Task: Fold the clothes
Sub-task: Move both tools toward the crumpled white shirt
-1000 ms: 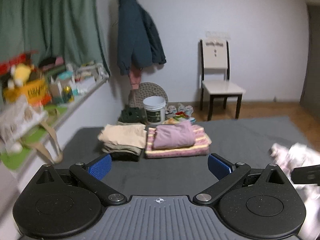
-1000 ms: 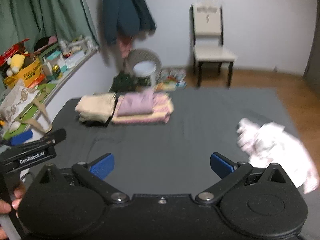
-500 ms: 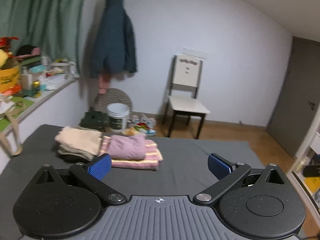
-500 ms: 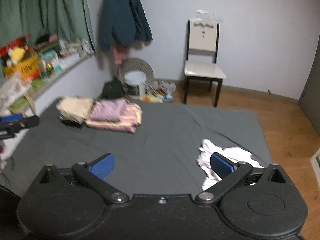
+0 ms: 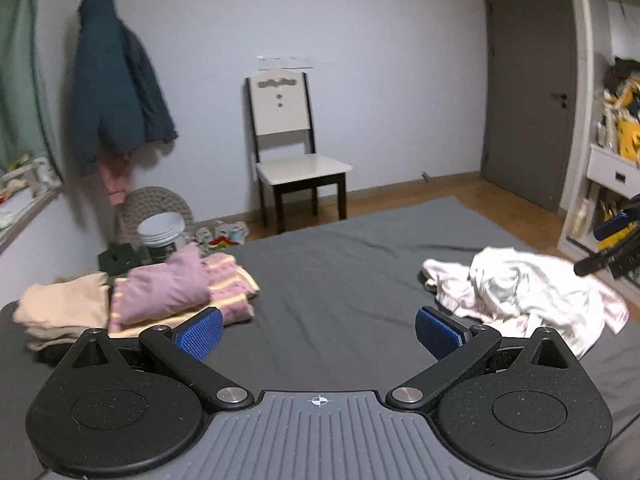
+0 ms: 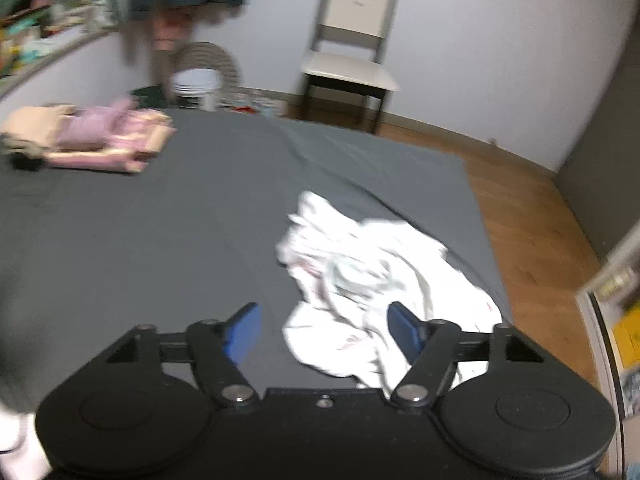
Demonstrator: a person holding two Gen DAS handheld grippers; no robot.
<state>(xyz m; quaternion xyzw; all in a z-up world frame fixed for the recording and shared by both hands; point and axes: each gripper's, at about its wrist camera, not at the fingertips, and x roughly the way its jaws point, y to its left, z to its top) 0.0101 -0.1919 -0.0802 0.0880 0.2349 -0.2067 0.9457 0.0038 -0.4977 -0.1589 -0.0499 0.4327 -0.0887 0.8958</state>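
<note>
The white garment lies in a crumpled heap on the right side of the gray bed. It looks soft and light — floppy, so it will likely droop when lifted. A loose edge or corner seems the best place to pinch. The right gripper hangs just over its near edge, spread wide, holding nothing. The left gripper is spread and empty too. Far off sit the folded piles — nothing lies between.
</note>
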